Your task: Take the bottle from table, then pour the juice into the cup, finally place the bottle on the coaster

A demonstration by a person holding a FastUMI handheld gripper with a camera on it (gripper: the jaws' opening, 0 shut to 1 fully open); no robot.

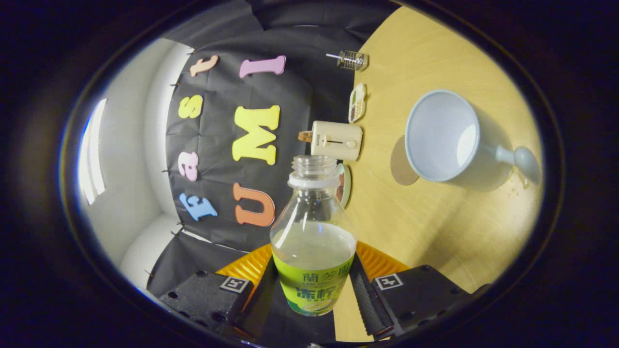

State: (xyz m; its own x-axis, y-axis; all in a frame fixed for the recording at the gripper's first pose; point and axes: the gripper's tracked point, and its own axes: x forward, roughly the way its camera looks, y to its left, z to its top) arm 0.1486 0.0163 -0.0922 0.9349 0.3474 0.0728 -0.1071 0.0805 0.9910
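At the lower left of the frame we see the gripper [314, 290] with its left finger [251, 285] against the bottle's side, orange ribbing showing behind it. Between the two fingers, at bottom centre, sits the bottle [313, 241]: clear, uncapped, with a white neck ring, a green label low on its body, and pale juice filling roughly its lower part. The right finger presses the bottle's other side, so we are pinching the bottle between both pads.

Just beyond the bottle's mouth, in the middle of the frame, we see a cream-coloured box [337, 140], with a small tray [357, 102] above it and a small glass jar [351, 60] higher still. To the right spreads the wooden table [435, 227], and in the upper right the white cup [442, 135] stands on it, well apart from the bottle, its handle pointing right.
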